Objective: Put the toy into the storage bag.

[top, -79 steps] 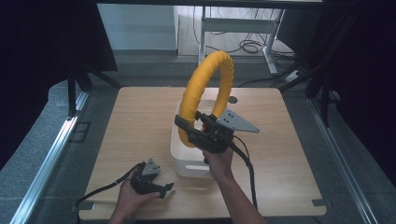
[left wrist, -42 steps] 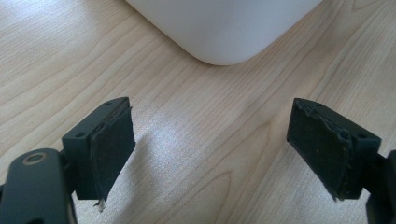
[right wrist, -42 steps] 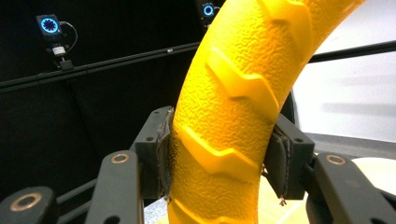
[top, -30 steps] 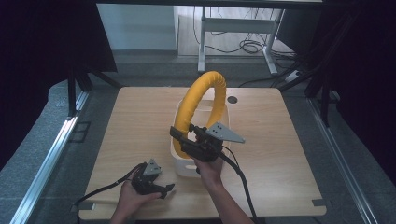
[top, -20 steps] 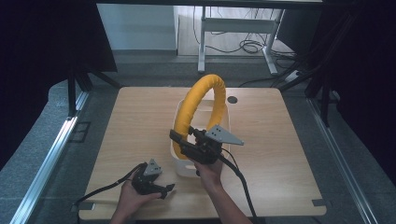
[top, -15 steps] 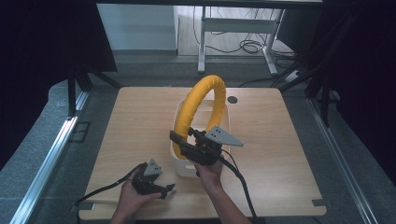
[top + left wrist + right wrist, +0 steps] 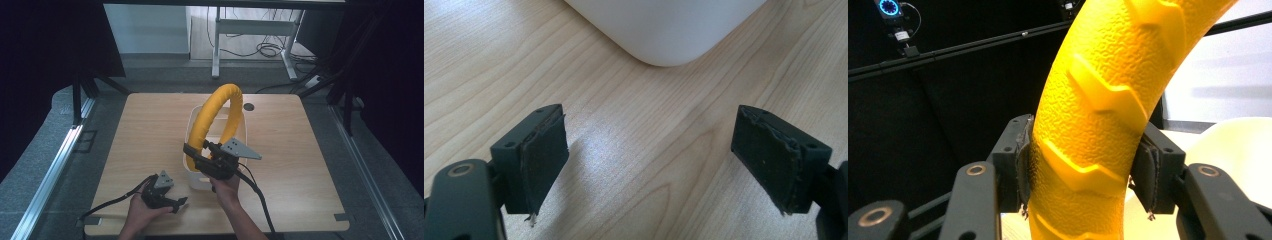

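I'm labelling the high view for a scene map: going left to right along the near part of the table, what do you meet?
Left gripper → white bin → right gripper clamped on the yellow ring → bare table.

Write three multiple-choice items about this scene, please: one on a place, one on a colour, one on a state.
1. Where does the left gripper rest?
A. inside the bin
B. on the table, near the white bin
C. on top of the ring

2. What colour is the ring?
A. yellow
B. blue
C. red

3. How are the right gripper's jaws?
A. wide open with nothing between them
B. closed on the bin's rim
C. closed on the ring

Key: 1 B, since the high view shows it on the wooden table, near the white bin; 2 A, since the ribbed ring is yellow in both views; 3 C, since the right gripper view shows both pads pressing the ring's sides.
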Demonstrator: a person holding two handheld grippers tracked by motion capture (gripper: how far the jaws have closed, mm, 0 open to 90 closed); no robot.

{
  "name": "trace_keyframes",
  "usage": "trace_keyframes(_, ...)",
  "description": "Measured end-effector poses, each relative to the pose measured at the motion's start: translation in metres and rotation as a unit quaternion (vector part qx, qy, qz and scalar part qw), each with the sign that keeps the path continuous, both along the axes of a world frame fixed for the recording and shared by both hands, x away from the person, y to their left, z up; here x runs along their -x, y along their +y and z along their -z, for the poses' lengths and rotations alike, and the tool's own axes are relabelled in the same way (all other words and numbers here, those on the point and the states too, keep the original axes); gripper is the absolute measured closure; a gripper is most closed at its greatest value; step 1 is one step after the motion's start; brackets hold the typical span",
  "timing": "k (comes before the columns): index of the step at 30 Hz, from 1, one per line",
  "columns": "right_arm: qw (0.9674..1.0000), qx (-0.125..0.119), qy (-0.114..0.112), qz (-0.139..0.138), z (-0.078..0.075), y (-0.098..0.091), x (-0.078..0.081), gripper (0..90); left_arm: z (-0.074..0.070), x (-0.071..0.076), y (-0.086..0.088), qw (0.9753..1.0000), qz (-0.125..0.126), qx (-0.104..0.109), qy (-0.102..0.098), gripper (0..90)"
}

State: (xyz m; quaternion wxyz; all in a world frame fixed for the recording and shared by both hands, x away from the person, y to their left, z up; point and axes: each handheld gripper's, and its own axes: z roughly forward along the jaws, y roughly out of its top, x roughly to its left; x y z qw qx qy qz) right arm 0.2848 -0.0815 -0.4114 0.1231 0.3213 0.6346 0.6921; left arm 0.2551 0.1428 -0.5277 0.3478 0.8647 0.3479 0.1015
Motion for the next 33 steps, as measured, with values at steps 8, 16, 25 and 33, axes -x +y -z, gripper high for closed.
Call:
trace_keyframes(8, 0.9999, 0.013, 0.010, -0.001, 0.003, -0.001, 0.003, 48.0, 0.000, 0.000, 0.000, 1.0000, -0.001, 0.000, 0.000, 15.1)
trace_keyframes(16, 0.9993, 0.030, 0.024, -0.004, 0.007, -0.002, 0.004, 48.4, 0.000, 0.000, 0.000, 1.0000, 0.000, 0.000, 0.000, 15.1)
trace_keyframes(25, 0.9982, 0.042, 0.042, -0.005, 0.012, -0.003, 0.005, 48.1, 0.000, 0.000, 0.000, 1.0000, 0.000, 0.000, 0.001, 15.1)
trace_keyframes(33, 0.9970, 0.051, 0.059, 0.000, 0.009, -0.008, 0.002, 33.5, 0.001, 0.000, -0.001, 1.0000, 0.001, 0.001, 0.002, 15.1)
